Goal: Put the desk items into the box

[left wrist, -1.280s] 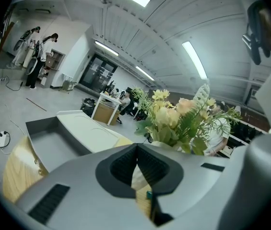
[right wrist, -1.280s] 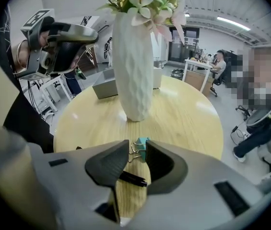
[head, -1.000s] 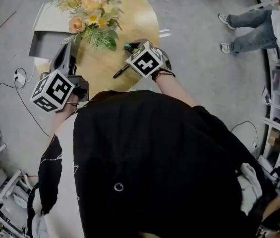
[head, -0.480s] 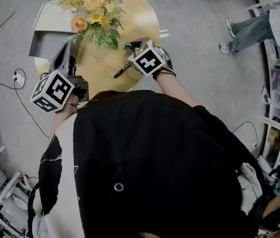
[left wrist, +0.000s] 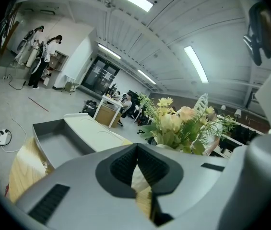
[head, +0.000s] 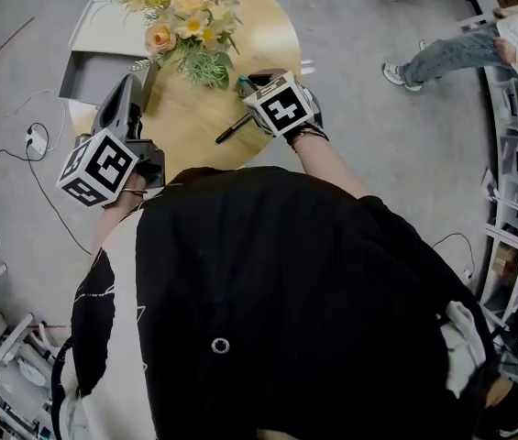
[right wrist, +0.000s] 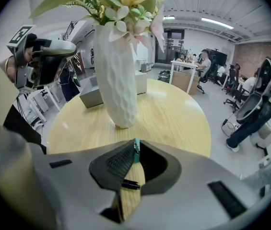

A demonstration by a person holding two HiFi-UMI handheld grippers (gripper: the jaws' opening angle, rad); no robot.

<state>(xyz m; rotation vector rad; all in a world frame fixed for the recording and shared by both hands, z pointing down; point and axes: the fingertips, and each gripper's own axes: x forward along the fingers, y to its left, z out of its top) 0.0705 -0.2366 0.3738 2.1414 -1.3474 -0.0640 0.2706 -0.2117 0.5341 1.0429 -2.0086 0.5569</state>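
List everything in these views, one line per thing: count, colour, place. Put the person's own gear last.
table: one, round, light wood, in front of the person
vase of flowers: one, white vase with peach and yellow blooms, far part of the table
box: one, grey, open, at the table's left edge
white lid: one, alongside the box
pen: one, black, lying on the table, partly under the right gripper
small teal item: one, pinched at the right gripper's jaw tips; I cannot tell what it is
socket and cable: one, white socket, dark cable, floor at left
bystander: one, blue jeans, upper right
left gripper: grey, jaws together, empty
right gripper: grey, jaws have just been closing onto the teal item
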